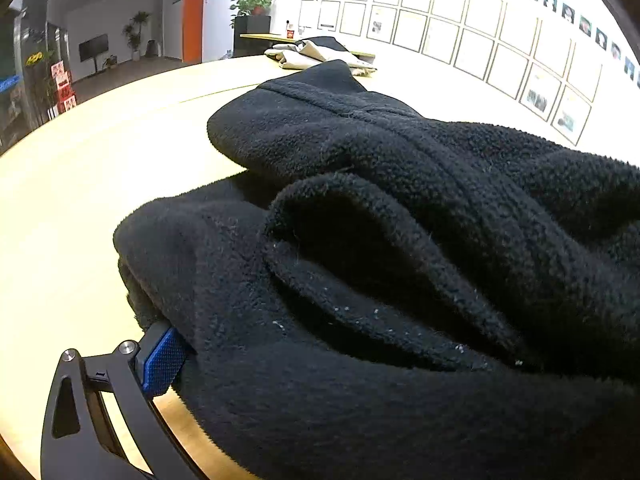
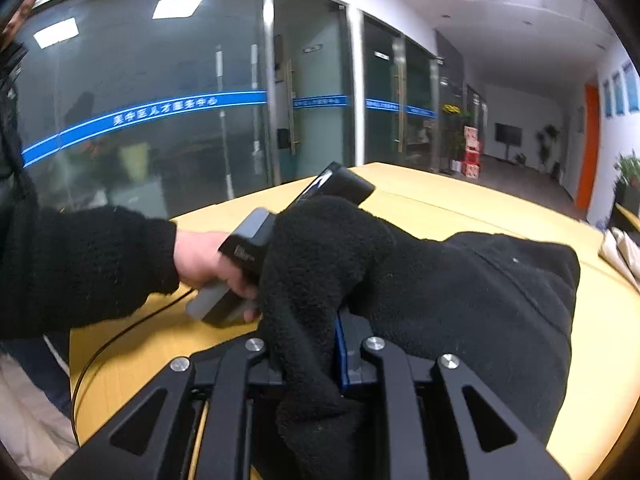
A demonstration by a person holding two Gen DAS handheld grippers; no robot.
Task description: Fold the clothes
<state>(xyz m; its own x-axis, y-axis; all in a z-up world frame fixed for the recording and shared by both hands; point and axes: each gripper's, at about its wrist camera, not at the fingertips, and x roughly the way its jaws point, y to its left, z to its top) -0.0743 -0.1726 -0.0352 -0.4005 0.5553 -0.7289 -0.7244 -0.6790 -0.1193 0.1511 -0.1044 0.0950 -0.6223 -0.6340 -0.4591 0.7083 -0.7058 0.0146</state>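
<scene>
Black fleece garment (image 1: 400, 220) bunched close up, pinched by both grippers.

Right gripper (image 2: 308, 360) clamps a fold; left gripper (image 1: 224, 360) bites fleece near the table (image 1: 80, 200) edge.

A pale wooden table (image 1: 80, 200) carries a black fleece garment (image 1: 400, 240) spread from centre toward four o'clock, and a beige garment pile (image 1: 316, 54) at twelve o'clock by the far edge.
</scene>
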